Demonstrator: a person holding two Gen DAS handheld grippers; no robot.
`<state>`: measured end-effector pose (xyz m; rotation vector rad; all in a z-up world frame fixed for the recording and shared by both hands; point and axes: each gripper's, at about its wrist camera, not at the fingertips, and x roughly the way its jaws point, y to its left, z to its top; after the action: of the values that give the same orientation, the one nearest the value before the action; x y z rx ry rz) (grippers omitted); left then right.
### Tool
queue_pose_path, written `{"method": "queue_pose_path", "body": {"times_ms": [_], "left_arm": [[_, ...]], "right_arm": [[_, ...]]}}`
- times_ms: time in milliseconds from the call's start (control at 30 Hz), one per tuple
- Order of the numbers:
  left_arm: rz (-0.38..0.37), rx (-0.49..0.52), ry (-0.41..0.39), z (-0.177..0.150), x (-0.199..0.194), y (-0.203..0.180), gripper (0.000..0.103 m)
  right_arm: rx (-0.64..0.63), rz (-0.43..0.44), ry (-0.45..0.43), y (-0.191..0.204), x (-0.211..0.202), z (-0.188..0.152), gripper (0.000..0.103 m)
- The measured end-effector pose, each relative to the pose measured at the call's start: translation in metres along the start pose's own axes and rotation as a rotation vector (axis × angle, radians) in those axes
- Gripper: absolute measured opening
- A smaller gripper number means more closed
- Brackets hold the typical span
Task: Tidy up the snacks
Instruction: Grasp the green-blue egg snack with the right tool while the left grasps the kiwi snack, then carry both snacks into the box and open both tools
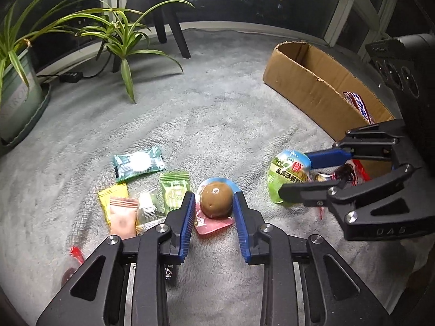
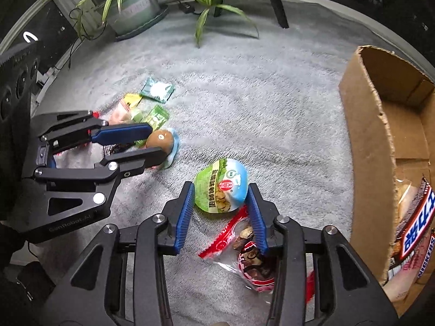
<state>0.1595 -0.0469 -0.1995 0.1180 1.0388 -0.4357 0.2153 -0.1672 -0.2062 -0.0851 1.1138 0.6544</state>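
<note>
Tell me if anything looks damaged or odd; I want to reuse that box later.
The cardboard box looks rough: its top edge is torn and ragged, with no proper flaps. Snickers bars already lie inside. Otherwise just loose snack packets scattered on the grey carpet; nothing looks spilled.

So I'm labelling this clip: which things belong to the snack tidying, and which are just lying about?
Part of the job:
- brown egg pack
- green egg pack
- red-edged snack bag
- small sachets
- Snickers bars
- cardboard box

Just lying about:
- potted plants
- power strip
- chair legs
</note>
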Motion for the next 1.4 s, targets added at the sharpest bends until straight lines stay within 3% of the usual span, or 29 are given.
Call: {"method": "queue_pose_path", "body": {"times_ms": [167,500,933,1233,1400], "left_arm": [[0.007,0.020,0.000,0.001,0.002,-0.005,0.023],[-0.027,-0.059,-0.013,0.000,-0.005,0.006,0.023],[-0.020,-0.077,-0.032,-0.001,-0.016,0.006,0.023],[-0.037,-0.072,-0.071,0.011,-0.030,0.001,0.023],[-0.059,-0.059,-0.104,0.031,-0.034,-0.009,0.023]], "right_arm": [[-0.001,0.001,-0.004,0.002,-0.001,-0.003,0.034],[0.016,0.001,-0.044,0.002,-0.009,-0.006,0.029],[0.010,0.014,-0.090,0.009,-0.021,-0.009,0.027],[0.052,0.030,-0.178,-0.001,-0.061,-0.008,0.027],[0.090,-0.005,-0.240,-0.022,-0.094,-0.010,0.027]]}}
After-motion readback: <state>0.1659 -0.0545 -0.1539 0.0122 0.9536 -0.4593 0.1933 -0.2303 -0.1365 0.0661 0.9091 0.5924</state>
